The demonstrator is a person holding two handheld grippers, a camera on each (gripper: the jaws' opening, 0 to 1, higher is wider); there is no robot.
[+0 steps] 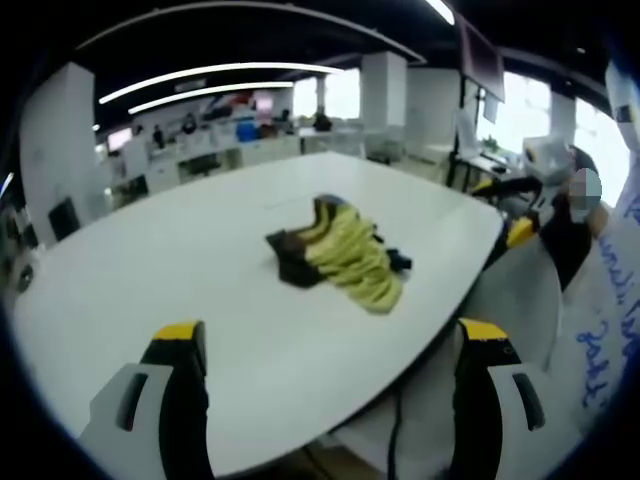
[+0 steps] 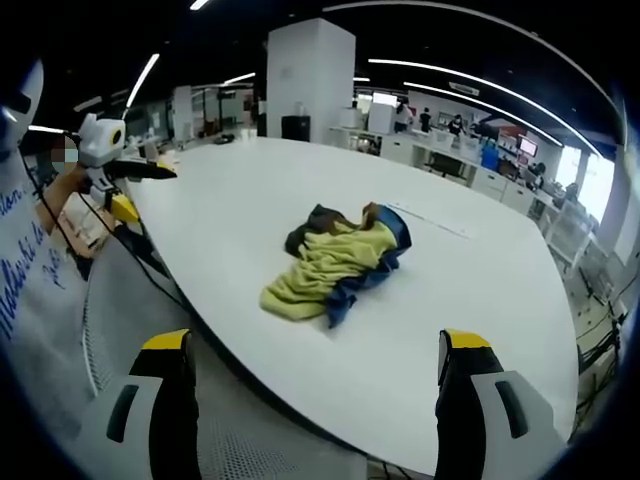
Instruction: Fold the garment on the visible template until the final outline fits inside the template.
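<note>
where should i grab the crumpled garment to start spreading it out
Probably the loose yellow end of the garment nearest the table edge: it trails out flat from the heap. Come in low from that near side with the open right tool.

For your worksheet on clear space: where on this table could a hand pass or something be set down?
Bare white table surrounds the crumpled garment on every side, widest toward the far end. Only the garment's own patch is crowded; both open grippers hang off the near edge.

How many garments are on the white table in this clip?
1: a crumpled yellow garment with dark and blue parts lies mid-table, well ahead of both hand-held grippers. It could be more than one piece bunched together.
</note>
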